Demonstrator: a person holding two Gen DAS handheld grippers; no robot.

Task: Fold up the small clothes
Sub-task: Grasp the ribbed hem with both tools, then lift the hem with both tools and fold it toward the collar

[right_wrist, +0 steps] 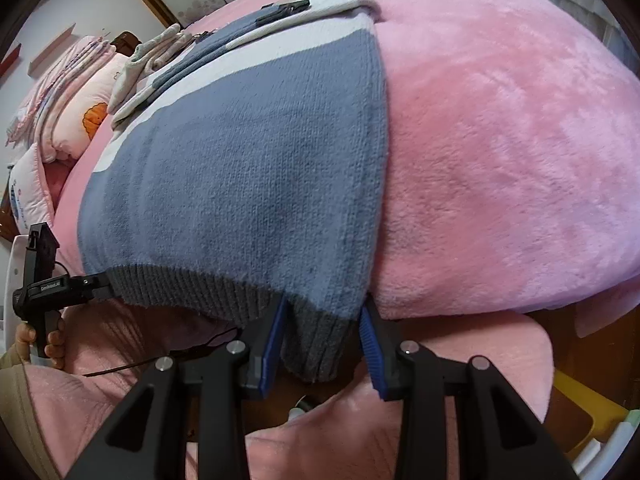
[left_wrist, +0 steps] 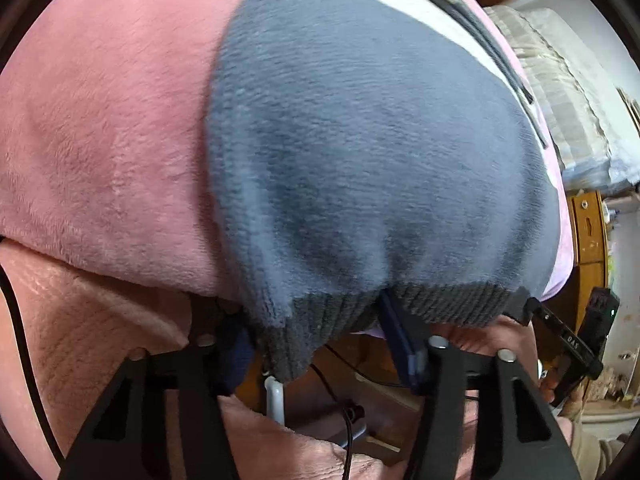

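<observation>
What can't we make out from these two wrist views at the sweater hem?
- Left wrist view: the left gripper has its left pad buried under the sweater hem, so whether the jaws are pinching it is unclear.
- Right wrist view: the hem hangs between the right gripper jaws; contact with the pads cannot be told.
- Both views: the sweater's far end, sleeves and collar are foreshortened.
- Left wrist view: sweater is motion-blurred.

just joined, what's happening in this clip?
A person is folding a blue knit sweater laid flat on a pink blanket. Each hand-held gripper is at the grey ribbed hem at the near edge: the right one has the hem corner between its blue pads, not visibly clamped; the left one straddles the other corner. The fold has not started yet.
</observation>
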